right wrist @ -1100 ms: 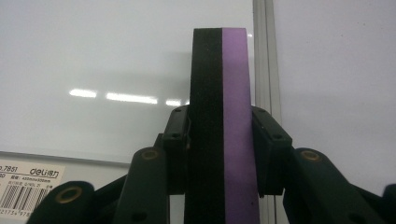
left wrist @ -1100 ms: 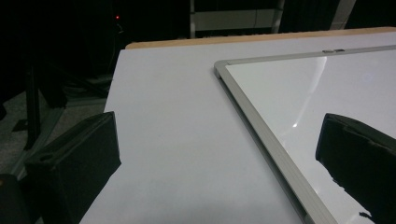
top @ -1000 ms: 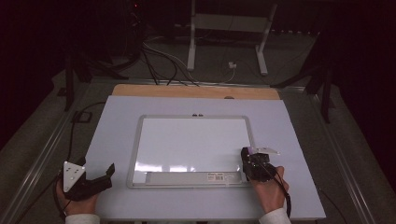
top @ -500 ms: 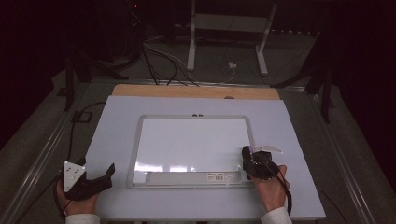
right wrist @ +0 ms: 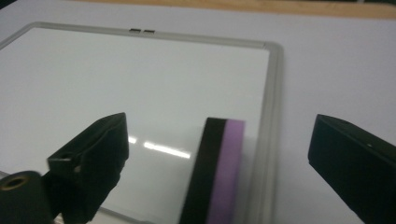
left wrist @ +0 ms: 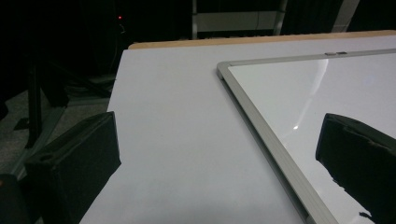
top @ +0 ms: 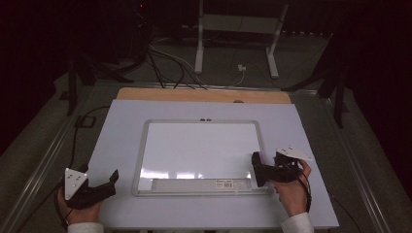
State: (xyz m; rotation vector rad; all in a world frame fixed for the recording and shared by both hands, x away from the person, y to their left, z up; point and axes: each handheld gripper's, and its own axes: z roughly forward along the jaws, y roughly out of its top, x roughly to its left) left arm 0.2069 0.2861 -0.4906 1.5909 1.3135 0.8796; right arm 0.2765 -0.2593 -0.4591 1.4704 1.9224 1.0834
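High view: my right gripper [top: 256,170] sits lower right of frame, at the right edge of the whiteboard [top: 199,150]. A second ago it sat a touch lower and its jaws were together; they have just been opening, and the hand has drifted slightly up-frame. My left gripper [top: 111,180] is lower left on the white table [top: 121,126], unmoved, jaws apart, nothing between them.

Left gripper view: both black jaws stand wide apart at the bottom corners, with bare table and the whiteboard's frame corner in between.

Right gripper view: jaws spread wide, and the eraser [right wrist: 219,172], black with a purple side, stands on edge between them at bottom centre, on the board by its right frame. Neither pad touches it. I read that as the eraser just released and set down on the board.
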